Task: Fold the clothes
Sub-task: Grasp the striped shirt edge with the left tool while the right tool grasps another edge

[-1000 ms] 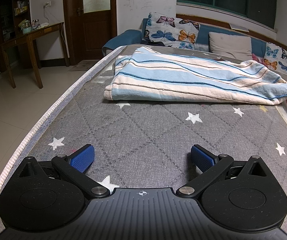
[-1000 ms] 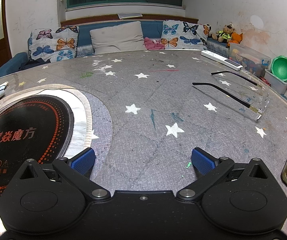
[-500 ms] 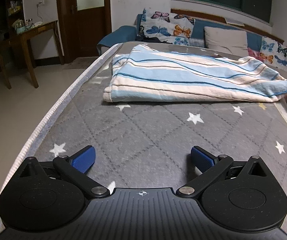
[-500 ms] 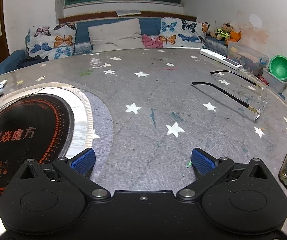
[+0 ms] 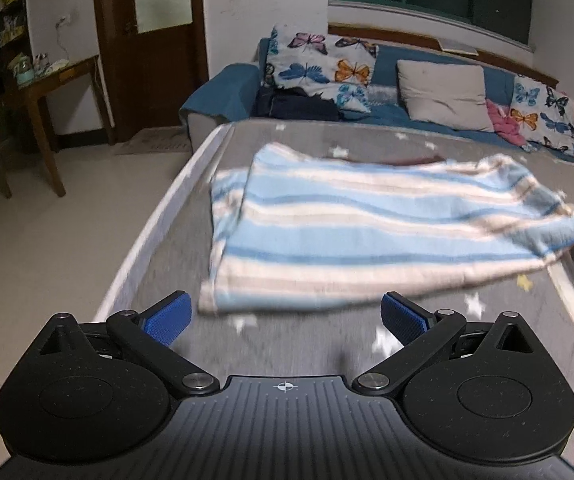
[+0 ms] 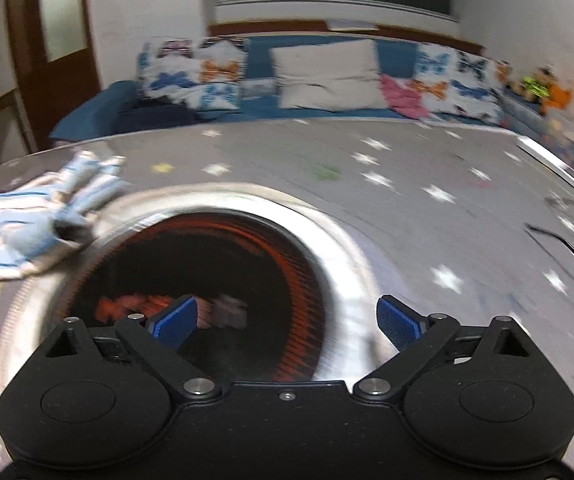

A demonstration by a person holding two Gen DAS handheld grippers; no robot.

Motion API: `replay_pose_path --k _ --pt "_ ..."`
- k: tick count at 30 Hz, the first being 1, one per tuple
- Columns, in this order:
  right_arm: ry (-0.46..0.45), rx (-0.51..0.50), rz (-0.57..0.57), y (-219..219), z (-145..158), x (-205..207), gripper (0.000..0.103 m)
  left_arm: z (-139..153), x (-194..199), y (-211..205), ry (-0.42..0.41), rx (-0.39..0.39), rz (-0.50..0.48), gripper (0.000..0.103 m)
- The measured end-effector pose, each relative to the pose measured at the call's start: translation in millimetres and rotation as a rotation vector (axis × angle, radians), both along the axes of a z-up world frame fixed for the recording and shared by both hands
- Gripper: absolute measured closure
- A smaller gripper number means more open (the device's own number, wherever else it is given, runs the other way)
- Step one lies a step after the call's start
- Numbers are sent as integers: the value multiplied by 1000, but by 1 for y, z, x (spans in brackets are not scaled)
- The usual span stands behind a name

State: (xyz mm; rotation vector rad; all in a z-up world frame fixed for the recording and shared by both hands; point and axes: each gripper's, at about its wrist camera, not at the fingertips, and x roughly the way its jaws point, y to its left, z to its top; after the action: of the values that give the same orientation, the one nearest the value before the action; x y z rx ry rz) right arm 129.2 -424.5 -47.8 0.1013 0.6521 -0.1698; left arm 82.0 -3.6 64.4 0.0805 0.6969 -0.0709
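Observation:
A blue and white striped garment (image 5: 367,232) lies folded flat on the grey star-patterned table (image 5: 307,344). My left gripper (image 5: 285,318) is open and empty, just short of the garment's near edge. In the right wrist view the garment's right end (image 6: 35,220) lies at the far left, touching the rim of a round black cooktop (image 6: 215,272). My right gripper (image 6: 287,320) is open and empty above the cooktop's near part. Both views are motion-blurred.
The table's left edge (image 5: 155,232) drops to a tiled floor. A sofa with butterfly cushions (image 5: 323,64) stands behind the table. Glasses (image 6: 567,240) lie on the table at the right. A wooden side table (image 5: 43,92) stands at the far left.
My left gripper has risen and moved toward the garment. My right gripper has swung left, from the bare table to over the cooktop, bringing the garment's end into view.

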Motion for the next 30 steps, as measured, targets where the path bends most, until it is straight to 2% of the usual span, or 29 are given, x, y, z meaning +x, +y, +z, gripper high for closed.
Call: replay_pose_path --k 6,10,14,18,20,24,30 --pt "-28 2 118 40 28 46 22 17 38 -6 -5 30 -8 1" --pt "-38 -7 196 67 44 81 24 22 75 -11 -12 66 0 1" --pt "-39 -1 265 93 49 117 31 18 106 -15 3 97 1 2" --pt "-28 -14 301 111 44 150 32 13 130 -16 10 125 3 2" --pt "-21 -8 310 116 41 162 33 12 141 -13 15 116 8 2" --pt "-12 20 325 123 35 179 43 6 160 -2 45 44 29 2" --pt "18 19 345 134 24 193 49 -1 166 1 64 5 25 2"
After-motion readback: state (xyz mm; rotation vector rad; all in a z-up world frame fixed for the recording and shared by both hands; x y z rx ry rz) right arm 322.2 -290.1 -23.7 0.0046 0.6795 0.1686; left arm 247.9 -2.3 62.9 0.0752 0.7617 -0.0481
